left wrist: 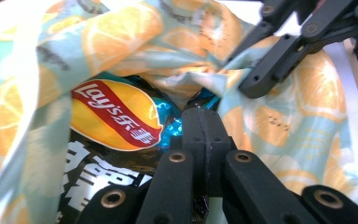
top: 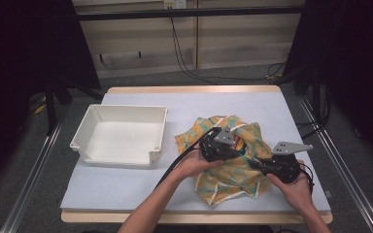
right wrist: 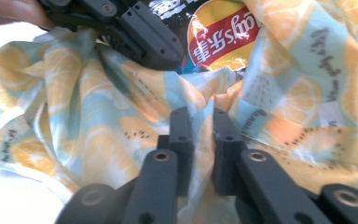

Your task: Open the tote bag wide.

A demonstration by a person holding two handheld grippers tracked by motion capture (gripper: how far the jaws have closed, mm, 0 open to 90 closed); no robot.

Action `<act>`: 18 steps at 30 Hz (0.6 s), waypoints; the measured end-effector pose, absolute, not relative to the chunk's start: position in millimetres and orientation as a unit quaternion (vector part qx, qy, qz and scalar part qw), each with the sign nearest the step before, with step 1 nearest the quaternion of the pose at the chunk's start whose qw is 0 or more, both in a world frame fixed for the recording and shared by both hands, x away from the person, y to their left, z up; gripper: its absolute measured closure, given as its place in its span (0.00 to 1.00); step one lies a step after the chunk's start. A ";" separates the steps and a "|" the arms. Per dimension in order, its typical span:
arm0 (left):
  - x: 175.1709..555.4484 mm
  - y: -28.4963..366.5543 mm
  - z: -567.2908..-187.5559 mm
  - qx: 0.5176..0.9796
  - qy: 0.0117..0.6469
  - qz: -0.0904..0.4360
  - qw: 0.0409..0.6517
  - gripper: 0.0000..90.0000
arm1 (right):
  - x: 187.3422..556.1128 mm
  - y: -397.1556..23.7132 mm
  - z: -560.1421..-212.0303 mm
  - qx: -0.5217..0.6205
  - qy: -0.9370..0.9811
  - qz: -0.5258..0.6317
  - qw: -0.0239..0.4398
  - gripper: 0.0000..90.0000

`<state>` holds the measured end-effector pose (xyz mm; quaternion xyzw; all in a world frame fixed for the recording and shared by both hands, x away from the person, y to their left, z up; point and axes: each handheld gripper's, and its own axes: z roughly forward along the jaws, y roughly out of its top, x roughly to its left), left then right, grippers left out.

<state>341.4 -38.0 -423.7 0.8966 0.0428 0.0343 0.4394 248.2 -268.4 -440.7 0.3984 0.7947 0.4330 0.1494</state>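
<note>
My left hand (top: pixel 194 164) reaches in from six o'clock toward one o'clock, carrying my left gripper (left wrist: pixel 204 128) with its jaws pressed flat together — no gap between them. My right hand (top: pixel 294 189) comes in from five o'clock, pointing my right gripper (right wrist: pixel 198 122) toward ten o'clock; its jaws stand nearly closed, a fold of fabric pinched between them. The two grippers sit near each other — tips almost meeting.
</note>
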 end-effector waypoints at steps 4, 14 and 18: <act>344.3 -31.5 -414.7 0.892 0.047 0.039 0.447 1.00 | 243.9 -273.8 -437.8 0.401 0.788 0.443 0.152 0.98; 348.0 -14.1 -394.5 0.872 0.058 0.030 0.486 1.00 | 245.1 -279.5 -441.2 0.406 0.784 0.444 0.149 0.99; 347.1 -9.3 -386.8 0.857 0.062 0.015 0.512 1.00 | 248.2 -279.3 -443.0 0.408 0.783 0.446 0.147 0.99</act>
